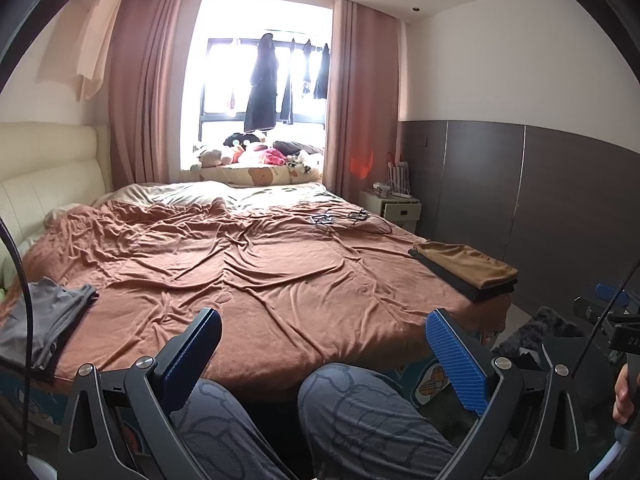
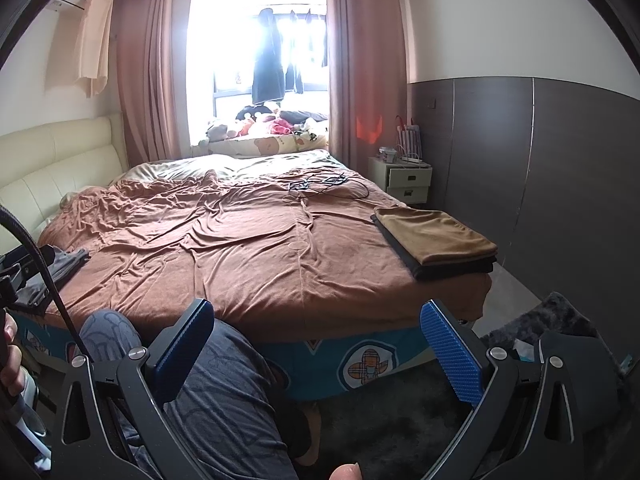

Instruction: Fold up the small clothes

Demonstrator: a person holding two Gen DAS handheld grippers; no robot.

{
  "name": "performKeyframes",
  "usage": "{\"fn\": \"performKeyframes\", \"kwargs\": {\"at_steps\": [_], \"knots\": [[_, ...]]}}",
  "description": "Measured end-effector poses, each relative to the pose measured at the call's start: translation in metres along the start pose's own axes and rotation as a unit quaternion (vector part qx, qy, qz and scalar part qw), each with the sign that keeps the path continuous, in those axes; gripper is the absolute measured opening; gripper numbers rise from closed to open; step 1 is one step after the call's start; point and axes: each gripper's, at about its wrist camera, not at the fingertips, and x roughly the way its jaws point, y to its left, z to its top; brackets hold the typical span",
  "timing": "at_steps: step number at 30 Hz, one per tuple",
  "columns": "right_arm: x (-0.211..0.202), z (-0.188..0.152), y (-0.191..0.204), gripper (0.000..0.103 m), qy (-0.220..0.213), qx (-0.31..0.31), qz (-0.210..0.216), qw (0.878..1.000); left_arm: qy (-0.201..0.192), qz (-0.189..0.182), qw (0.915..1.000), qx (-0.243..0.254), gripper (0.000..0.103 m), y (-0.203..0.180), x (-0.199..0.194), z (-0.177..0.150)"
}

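A grey garment [image 1: 44, 320] lies loosely bunched on the bed's near left corner, also visible as the grey garment [image 2: 60, 268] behind the other gripper's handle. A folded stack, tan cloth over black [image 1: 468, 270], rests on the bed's right edge; the same folded stack [image 2: 436, 240] shows in the right wrist view. My left gripper [image 1: 324, 340] is open over the person's knees, short of the bed. My right gripper [image 2: 318, 332] is open too, held low before the bed's front edge. Neither holds anything.
The bed has a rumpled rust-brown sheet [image 1: 256, 264] with black cables [image 1: 344, 218] at the far right. The person's legs [image 1: 360, 412] in grey patterned trousers press against the bed front. A white nightstand [image 2: 406, 180] and dark wall panels stand right; a dark rug [image 2: 560, 320] covers the floor.
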Motion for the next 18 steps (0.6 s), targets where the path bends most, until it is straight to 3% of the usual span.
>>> {"fn": "performKeyframes", "kwargs": {"at_steps": [18], "knots": [[0.0025, 0.0022, -0.001, 0.103, 0.001, -0.001, -0.005, 1.0, 0.002, -0.003, 1.0, -0.003, 0.103, 0.005, 0.0016, -0.0014]]}}
